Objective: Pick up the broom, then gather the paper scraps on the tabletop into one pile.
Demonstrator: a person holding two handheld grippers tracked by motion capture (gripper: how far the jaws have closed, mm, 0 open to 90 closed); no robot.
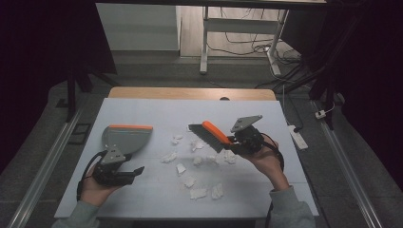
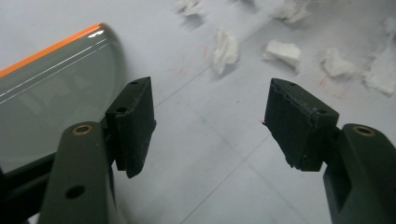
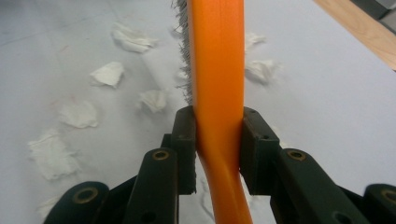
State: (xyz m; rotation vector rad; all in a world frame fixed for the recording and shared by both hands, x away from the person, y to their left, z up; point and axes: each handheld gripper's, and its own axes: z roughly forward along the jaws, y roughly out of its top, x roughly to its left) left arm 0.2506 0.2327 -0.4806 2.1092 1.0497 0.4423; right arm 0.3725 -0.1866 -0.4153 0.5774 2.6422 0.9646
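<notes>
A grey dustpan (image 1: 126,138) with an orange edge lies flat at the left of the white table (image 1: 142,110). Just in front of it my left gripper (image 1: 135,173) hovers open, nothing between its jaws. In the left gripper view (image 2: 210,126) the dustpan (image 2: 46,98) lies beside the left jaw. My right gripper (image 1: 231,142) is shut on the orange handle of a brush (image 1: 210,135), whose dark bristles point down over several crumpled white paper scraps (image 1: 192,161). The right gripper view (image 3: 218,149) has the handle (image 3: 218,65) clamped between both pads, with scraps (image 3: 108,73) on the table beyond.
Paper scraps (image 2: 226,49) lie spread across the middle of the table, between the dustpan and the brush. A strip of wooden tabletop (image 1: 190,93) runs behind the white sheet. Cables and desk legs (image 1: 204,42) stand on the floor beyond.
</notes>
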